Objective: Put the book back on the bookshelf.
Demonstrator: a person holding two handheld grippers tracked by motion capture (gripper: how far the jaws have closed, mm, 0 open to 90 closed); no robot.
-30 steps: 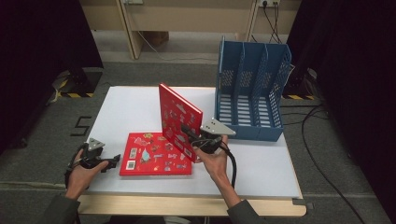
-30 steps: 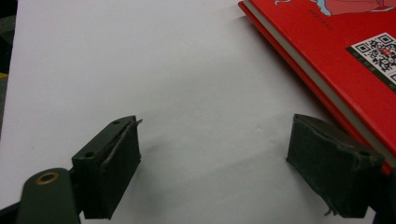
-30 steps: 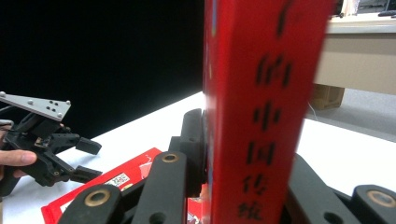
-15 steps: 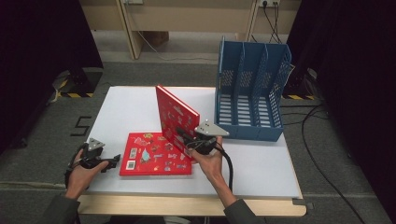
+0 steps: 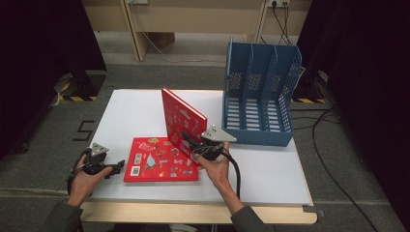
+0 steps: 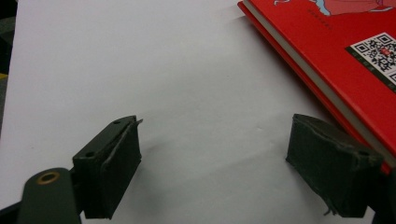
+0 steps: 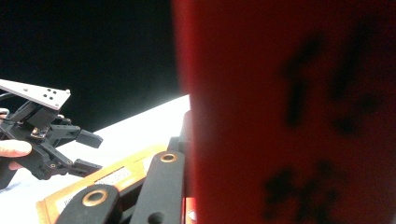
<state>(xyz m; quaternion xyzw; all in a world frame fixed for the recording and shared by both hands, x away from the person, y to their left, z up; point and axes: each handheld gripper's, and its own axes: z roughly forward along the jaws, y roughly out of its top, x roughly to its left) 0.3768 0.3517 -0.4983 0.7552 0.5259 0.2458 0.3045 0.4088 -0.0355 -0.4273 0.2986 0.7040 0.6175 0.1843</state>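
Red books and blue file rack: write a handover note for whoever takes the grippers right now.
Right gripper: shut on the upright red hardcover book, standing on edge on the white table.
Left gripper: open, holding nothing, resting at the left edge of the flat red hardcover book.
Blue plastic three-slot file rack: at the table's far right, all slots vacant.
Done: one book raised on edge.
Left: likely both books into the rack; neither is in yet.
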